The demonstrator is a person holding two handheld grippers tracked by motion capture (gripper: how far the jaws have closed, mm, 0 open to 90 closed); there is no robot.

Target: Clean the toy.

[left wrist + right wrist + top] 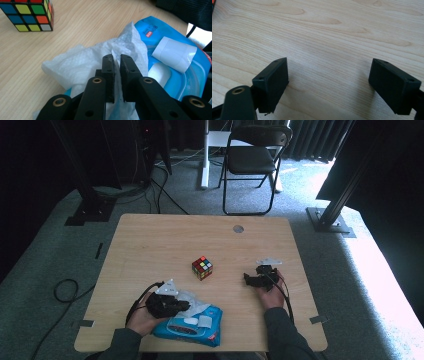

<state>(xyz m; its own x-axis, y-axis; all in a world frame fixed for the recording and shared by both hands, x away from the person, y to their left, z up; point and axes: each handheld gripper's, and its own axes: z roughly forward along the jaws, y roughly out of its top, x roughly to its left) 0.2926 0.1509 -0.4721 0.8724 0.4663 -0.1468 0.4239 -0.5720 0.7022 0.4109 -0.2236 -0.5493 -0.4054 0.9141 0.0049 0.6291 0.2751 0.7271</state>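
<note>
Left hand-held gripper [117,65] is clamped on wet wipe [82,62]; right hand-held gripper [329,85] wide open, empty. Wipe should be drawn slowly from blue pack [175,72], pack steadied.

One puzzle cube [202,268], one wipes pack [192,326], one pulled wipe [82,62], one chair [252,157]

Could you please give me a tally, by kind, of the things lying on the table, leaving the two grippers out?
Rubik's cube: 1
Blue wet wipes pack: 1
White wipe pulled partly out of the pack: 1
Total: 3
</note>
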